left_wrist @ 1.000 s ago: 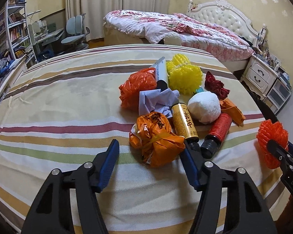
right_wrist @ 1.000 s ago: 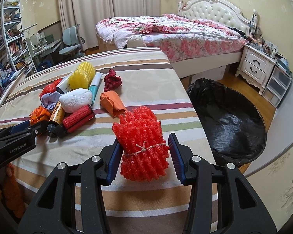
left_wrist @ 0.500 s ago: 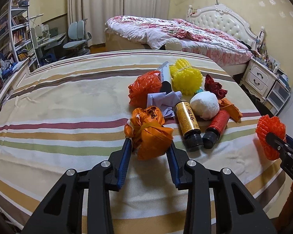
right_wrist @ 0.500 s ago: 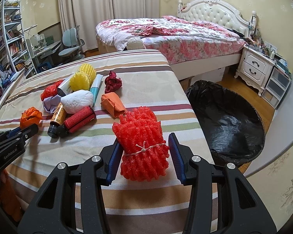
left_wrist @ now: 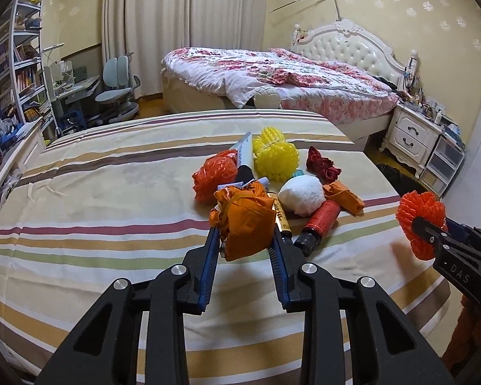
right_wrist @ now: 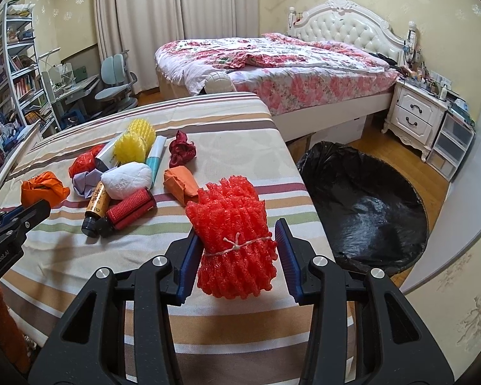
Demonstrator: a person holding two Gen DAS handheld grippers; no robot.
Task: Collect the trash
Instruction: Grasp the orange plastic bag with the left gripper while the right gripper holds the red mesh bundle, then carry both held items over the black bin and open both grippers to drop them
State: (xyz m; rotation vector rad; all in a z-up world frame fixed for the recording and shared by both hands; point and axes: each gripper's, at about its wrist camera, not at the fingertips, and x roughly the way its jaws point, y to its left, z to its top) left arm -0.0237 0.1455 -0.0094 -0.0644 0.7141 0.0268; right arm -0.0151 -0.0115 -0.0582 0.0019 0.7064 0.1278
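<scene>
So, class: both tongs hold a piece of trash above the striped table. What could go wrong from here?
1. The orange crumpled bag in the left tongs is soft and bulges past the pads, so it might slip out on the way.
2. The black-lined bin stands on the floor off the table's right edge, beyond the right tongs holding the red foam net. The left hand must cross that side and could bump them.
</scene>
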